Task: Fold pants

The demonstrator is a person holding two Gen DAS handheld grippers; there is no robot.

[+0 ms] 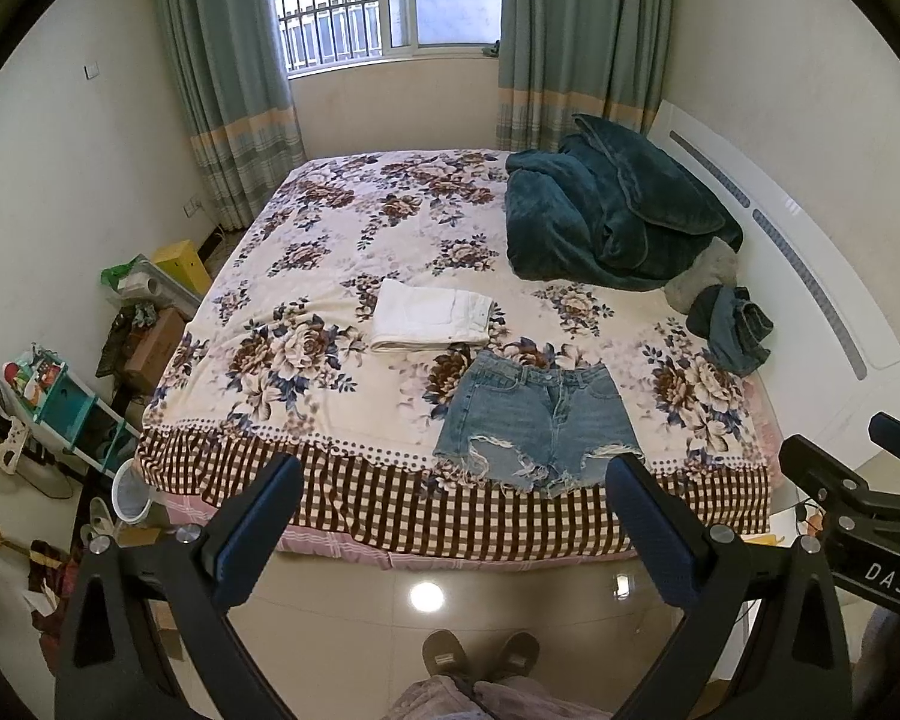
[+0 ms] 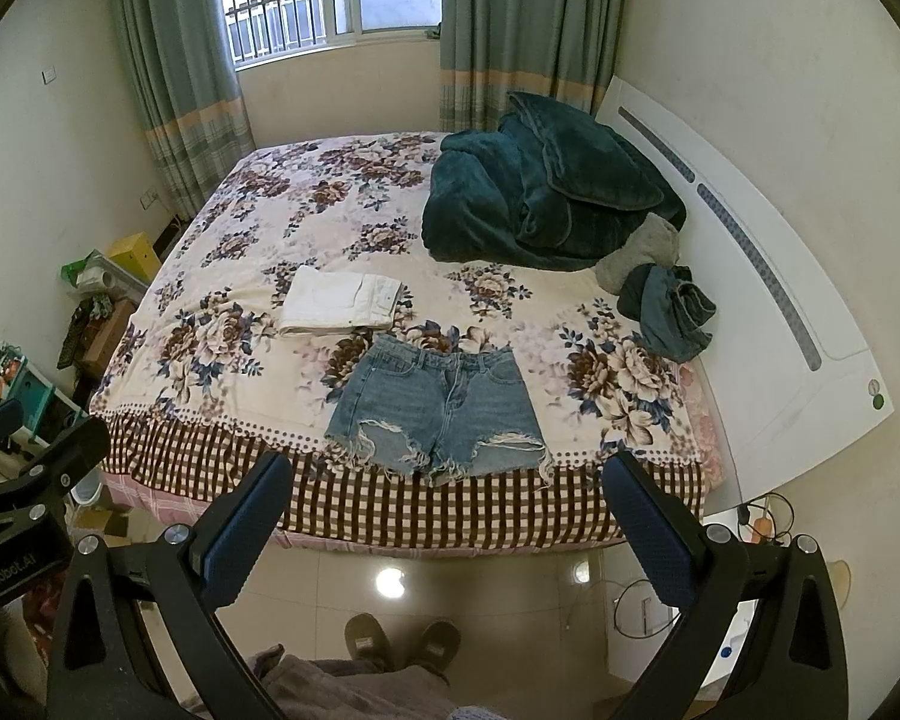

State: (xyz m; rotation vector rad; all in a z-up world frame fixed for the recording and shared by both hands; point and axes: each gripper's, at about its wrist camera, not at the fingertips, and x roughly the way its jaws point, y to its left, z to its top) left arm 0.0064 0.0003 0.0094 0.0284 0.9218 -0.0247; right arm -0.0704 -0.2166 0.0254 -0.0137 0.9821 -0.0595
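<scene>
Light blue denim shorts (image 1: 537, 420) with frayed, ripped hems lie flat near the front edge of the bed (image 1: 330, 312), waistband toward the window; they also show in the right wrist view (image 2: 438, 408). A folded white garment (image 1: 429, 321) lies just behind them to the left (image 2: 342, 300). A crumpled dark denim garment (image 1: 732, 327) sits at the bed's right side (image 2: 669, 312). My left gripper (image 1: 453, 480) is open and empty, held back above the floor in front of the bed. My right gripper (image 2: 447, 480) is open and empty, likewise short of the bed.
A dark teal blanket (image 1: 606, 222) is heaped at the back right of the bed by the white headboard (image 1: 810, 276). Boxes and clutter (image 1: 144, 324) stand on the floor at the left. My slippered feet (image 1: 480, 654) stand on the glossy tile floor below.
</scene>
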